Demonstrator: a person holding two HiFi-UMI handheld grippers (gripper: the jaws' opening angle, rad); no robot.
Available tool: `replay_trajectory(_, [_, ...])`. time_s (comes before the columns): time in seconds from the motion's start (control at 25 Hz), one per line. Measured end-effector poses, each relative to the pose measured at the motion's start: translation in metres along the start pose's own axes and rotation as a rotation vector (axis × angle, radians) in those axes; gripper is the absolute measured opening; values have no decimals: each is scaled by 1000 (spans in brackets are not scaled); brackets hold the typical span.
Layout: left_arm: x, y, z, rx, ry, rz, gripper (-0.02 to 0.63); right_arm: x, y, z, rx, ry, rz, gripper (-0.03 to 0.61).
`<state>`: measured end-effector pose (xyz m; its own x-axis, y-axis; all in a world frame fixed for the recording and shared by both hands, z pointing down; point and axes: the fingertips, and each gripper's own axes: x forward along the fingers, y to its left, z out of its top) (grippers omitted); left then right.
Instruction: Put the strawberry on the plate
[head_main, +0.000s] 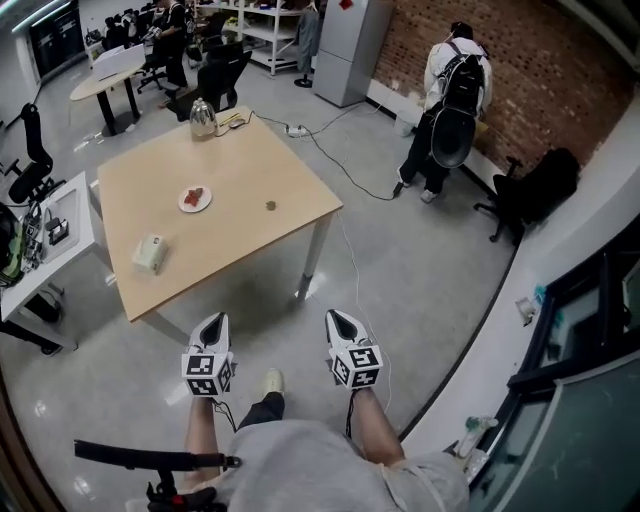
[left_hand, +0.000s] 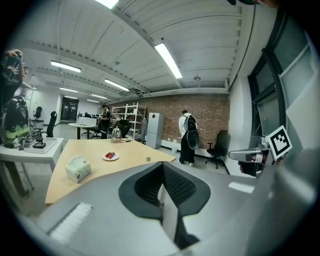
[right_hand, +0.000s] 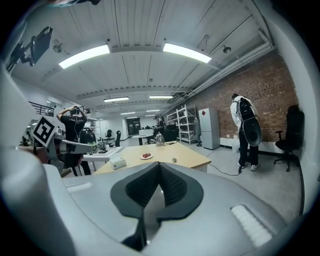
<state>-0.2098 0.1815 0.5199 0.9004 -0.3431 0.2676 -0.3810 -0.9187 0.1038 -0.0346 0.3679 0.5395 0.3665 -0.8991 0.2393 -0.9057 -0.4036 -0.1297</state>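
A small white plate (head_main: 195, 199) sits near the middle of the wooden table (head_main: 240, 160), with a red strawberry (head_main: 194, 195) lying on it. Both show small in the left gripper view, plate (left_hand: 110, 157), and in the right gripper view, plate (right_hand: 146, 156). My left gripper (head_main: 213, 322) and right gripper (head_main: 336, 318) hang side by side over the floor, well short of the table's near edge. Both are shut with nothing between the jaws.
On the table are a tissue box (head_main: 150, 253), a small round object (head_main: 270, 205) and a glass kettle (head_main: 203, 119). A white desk (head_main: 50, 240) stands to the left. A cable (head_main: 330, 150) runs across the floor. A person (head_main: 450, 110) stands by the brick wall, near a black chair (head_main: 535, 190).
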Motion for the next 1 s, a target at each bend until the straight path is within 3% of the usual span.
replay_trajectory(0.48, [117, 46, 44, 21, -28, -69, 20, 103, -38, 37, -4, -1, -59, 6])
replay_trajectory(1.0, [155, 86, 49, 5, 2, -10, 20, 169, -41, 43, 4, 22, -7, 6])
